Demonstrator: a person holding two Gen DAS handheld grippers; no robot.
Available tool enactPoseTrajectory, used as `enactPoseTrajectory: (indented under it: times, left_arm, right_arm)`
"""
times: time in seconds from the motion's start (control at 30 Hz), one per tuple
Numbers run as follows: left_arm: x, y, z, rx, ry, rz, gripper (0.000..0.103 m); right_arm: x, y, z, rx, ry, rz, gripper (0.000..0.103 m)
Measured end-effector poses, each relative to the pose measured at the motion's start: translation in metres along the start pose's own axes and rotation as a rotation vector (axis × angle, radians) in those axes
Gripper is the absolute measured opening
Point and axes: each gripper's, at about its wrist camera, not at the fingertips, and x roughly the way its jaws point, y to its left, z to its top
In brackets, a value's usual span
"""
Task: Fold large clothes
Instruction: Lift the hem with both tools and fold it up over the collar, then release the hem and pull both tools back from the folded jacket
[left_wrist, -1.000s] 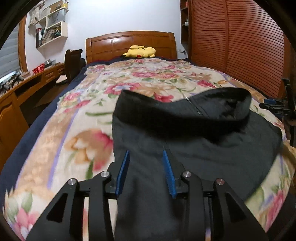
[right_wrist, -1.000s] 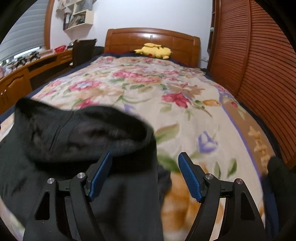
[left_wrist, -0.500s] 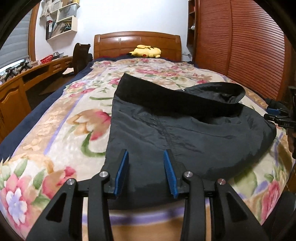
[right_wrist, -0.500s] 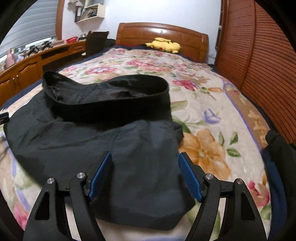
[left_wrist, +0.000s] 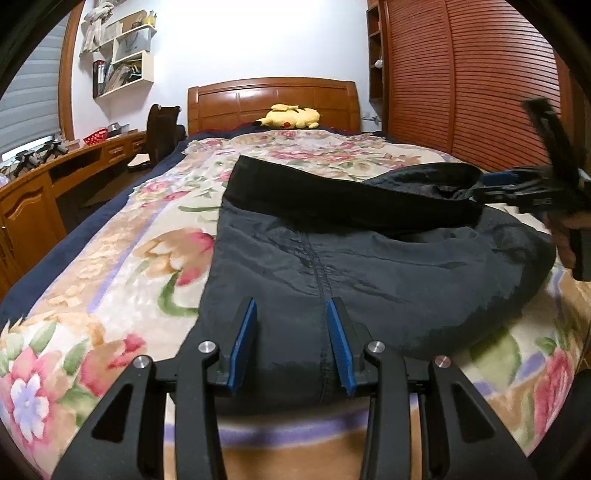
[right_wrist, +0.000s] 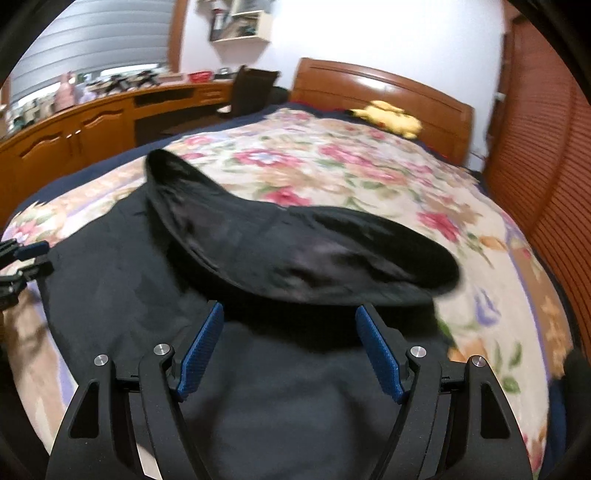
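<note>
A dark grey garment (left_wrist: 369, 266) with a black waistband (left_wrist: 332, 199) lies spread on the floral blanket (left_wrist: 129, 258) of a bed. My left gripper (left_wrist: 291, 306) hovers over the garment's near edge beside its centre seam, jaws apart, with nothing pinched. In the right wrist view the same garment (right_wrist: 295, 387) fills the foreground, and its waistband (right_wrist: 295, 251) gapes open just ahead. My right gripper (right_wrist: 290, 310) stands wide open above the cloth there. In the left wrist view the right gripper (left_wrist: 487, 187) reaches the waistband's right end. The left gripper (right_wrist: 40, 260) shows at the left edge.
A yellow plush toy (left_wrist: 290, 116) lies by the wooden headboard (left_wrist: 273, 99). A long wooden desk (left_wrist: 37, 195) and a chair (left_wrist: 162, 125) run along the bed's left side. Slatted wardrobe doors (left_wrist: 461, 92) line the right. A hand (left_wrist: 565, 236) grips the right tool.
The right gripper has swung left and rolled, coming up close to the waistband. The left gripper drew back to the garment's near edge earlier and has since held still. The garment lies unmoved.
</note>
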Motion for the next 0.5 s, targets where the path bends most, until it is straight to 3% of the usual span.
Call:
enactPoseTrajectory:
  times: [0.13, 0.27, 0.37, 0.4, 0.5]
  left_arm:
    - [-0.001, 0.0, -0.001, 0.002, -0.001, -0.015, 0.038]
    - [-0.001, 0.003, -0.001, -0.004, -0.001, -0.033, 0.038]
    - [0.001, 0.005, 0.0, -0.004, -0.001, -0.046, 0.038]
    - [0.002, 0.006, 0.001, -0.008, -0.002, -0.05, 0.038]
    - [0.004, 0.009, 0.003, -0.017, -0.003, -0.055, 0.038]
  right_arm:
    - [0.038, 0.028, 0.017, -0.081, 0.072, 0.059, 0.076]
    - [0.077, 0.041, 0.025, -0.192, 0.17, 0.029, 0.071]
    - [0.104, 0.039, 0.032, -0.237, 0.224, 0.024, 0.031]
    - [0.112, 0.038, 0.037, -0.255, 0.233, 0.016, 0.005]
    - [0.129, 0.03, 0.051, -0.271, 0.223, -0.036, 0.001]
